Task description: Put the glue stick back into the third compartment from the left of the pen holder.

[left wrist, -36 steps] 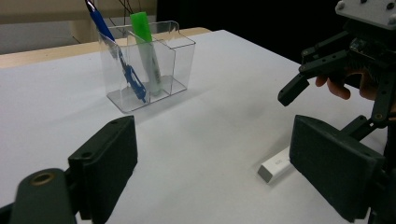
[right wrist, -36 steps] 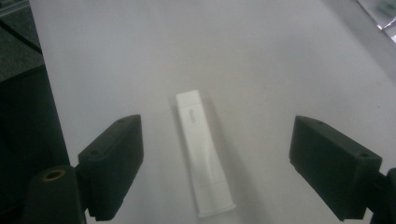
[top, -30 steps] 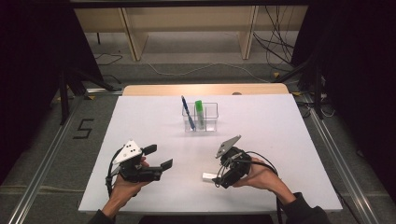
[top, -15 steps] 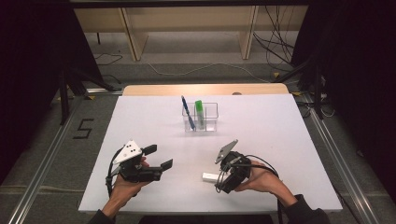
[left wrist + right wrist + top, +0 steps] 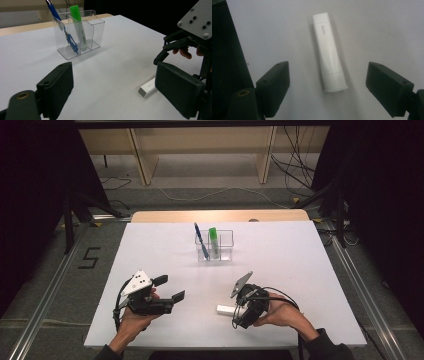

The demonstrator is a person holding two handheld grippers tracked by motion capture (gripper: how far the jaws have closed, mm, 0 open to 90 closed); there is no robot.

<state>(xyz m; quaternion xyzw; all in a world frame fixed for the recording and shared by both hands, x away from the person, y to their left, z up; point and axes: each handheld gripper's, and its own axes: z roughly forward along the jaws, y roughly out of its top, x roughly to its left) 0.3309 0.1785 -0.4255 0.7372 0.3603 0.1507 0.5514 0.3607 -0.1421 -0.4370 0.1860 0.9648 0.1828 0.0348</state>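
While the right gripper (image 5: 239, 312) points down at the table (image 5: 310, 270), one white tube (image 5: 226, 309) lies flat beneath it, near the front edge and somewhat right of centre. In the right gripper view, the tube (image 5: 329, 52) sits between the two spread jaws, touching neither; its flat, crimped end faces away from the camera and its round cap faces toward it. Small grey lettering marks the tube near the flat end.

The left gripper (image 5: 167, 289) is held above the table near the front edge, left of centre, level with the right gripper. Its two jaws are also spread wide and hold nothing. In the left gripper view, the tube (image 5: 147, 87) shows just left of the near jaw, with the right gripper (image 5: 175, 53) above it.

One clear holder (image 5: 215, 245) stands at mid-width, nearer the back edge, well apart from both grippers. It has two compartments. One blue pen (image 5: 201, 240) leans in the left compartment, and one green marker (image 5: 213, 241) stands in the same compartment beside the divider. The right compartment holds nothing visible.

Counts: two grippers, one tube, one holder, one pen, one marker.
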